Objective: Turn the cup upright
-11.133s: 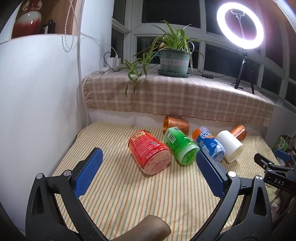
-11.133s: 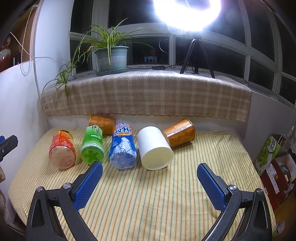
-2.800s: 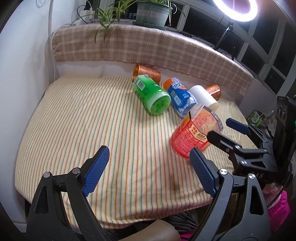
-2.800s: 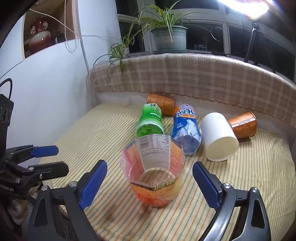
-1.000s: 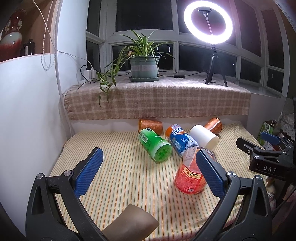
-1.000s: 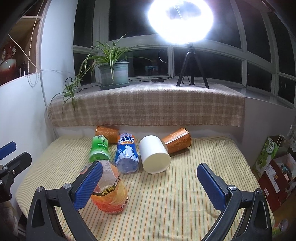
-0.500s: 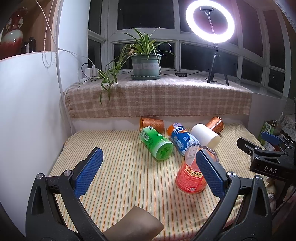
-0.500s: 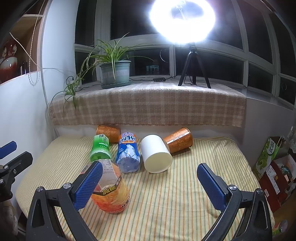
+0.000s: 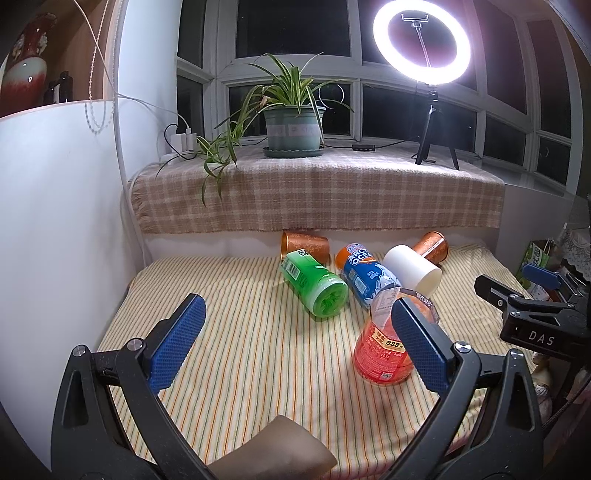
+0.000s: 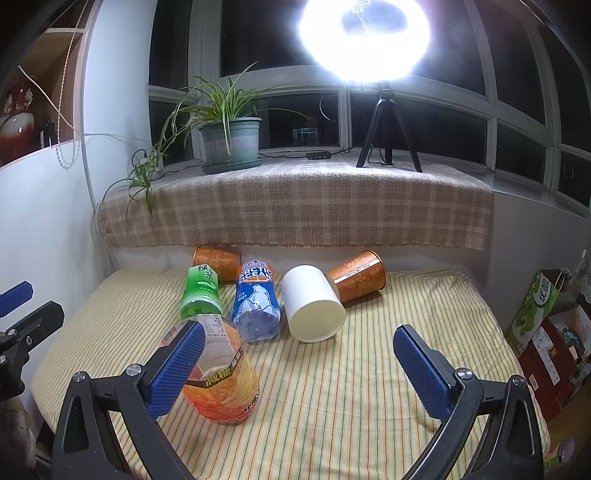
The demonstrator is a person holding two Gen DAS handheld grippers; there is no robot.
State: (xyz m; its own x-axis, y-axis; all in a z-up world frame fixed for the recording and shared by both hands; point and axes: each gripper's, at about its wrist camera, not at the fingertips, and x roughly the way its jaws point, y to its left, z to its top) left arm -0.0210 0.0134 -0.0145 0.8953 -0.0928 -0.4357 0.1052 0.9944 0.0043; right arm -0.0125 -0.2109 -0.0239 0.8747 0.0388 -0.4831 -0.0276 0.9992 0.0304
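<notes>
Left wrist cam is sitting low at the front-left of the striped yellow bedspread (image 9: 236,332), looking toward the window. Right wrist cam is sitting front-right, facing the same way, similar range. Both are sharing the upright red-orange plastic cup (image 9: 382,354) (image 10: 225,384), the lying white cylindrical cup (image 9: 412,267) (image 10: 314,308) and the glowing ring light (image 9: 421,42) (image 10: 364,35).

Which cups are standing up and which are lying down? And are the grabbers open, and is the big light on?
Red cup: standing upright.
Green cup: on its side.
Blue cup: on its side.
White cup: on its side.
Left orange cup: on its side.
Right orange cup: on its side.
Left hand-held gripper: open, empty.
Right hand-held gripper: open, empty.
Ring light: on.
</notes>
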